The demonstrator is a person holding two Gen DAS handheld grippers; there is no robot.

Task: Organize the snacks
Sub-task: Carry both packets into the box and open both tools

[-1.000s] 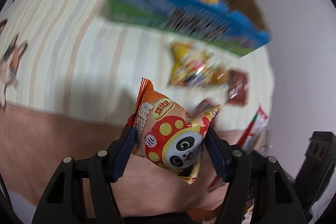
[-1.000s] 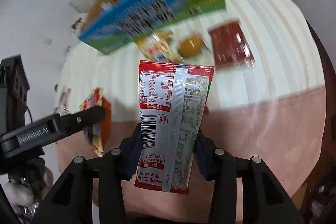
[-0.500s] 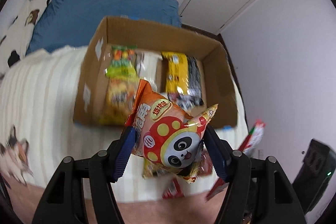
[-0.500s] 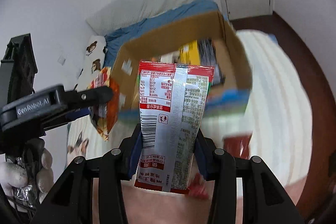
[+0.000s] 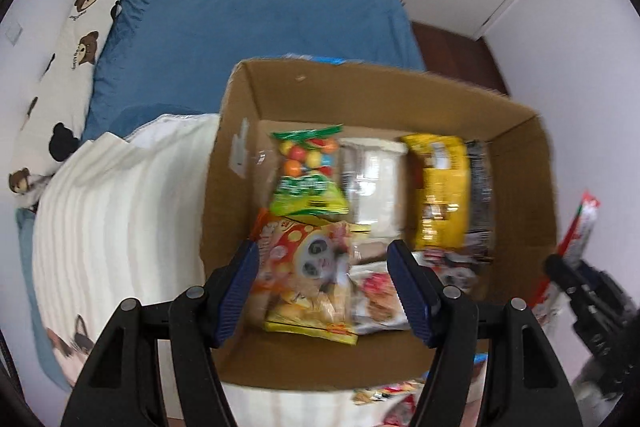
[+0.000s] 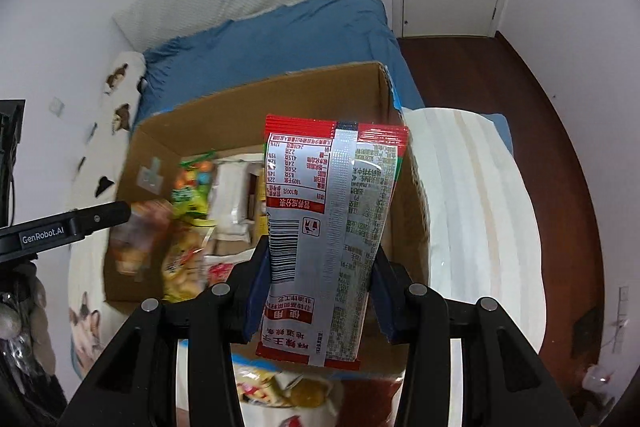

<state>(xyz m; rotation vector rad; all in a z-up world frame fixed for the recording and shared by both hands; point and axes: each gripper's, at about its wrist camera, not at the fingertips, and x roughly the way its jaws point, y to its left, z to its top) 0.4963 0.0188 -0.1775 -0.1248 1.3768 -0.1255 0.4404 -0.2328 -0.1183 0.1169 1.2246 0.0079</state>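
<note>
A: Left claw point(image 5: 322, 277) spread over the cardboard box point(image 5: 516, 163) on the bed point(image 5: 120, 211); the blurred panda packet point(image 5: 308, 267) sits between its fingers, no longer pinched — likely dropping in among the other snacks.

B: Right claw point(image 6: 316, 287) pinching the red packet point(image 6: 334, 223) upright above the box's near wall, probably waiting its turn. More snacks lie outside, on the bed below.

Your cardboard box point(image 5: 516, 163) sits on the striped blanket point(image 5: 112, 227), with the bed point(image 5: 240, 27) behind it. In the box, the candy bag point(image 5: 306, 175) lies left of the peanut packet point(image 5: 440, 195). The panda snack bag point(image 5: 308, 267) lies before the candy bag, between your left gripper's point(image 5: 324, 287) fingers.
</note>
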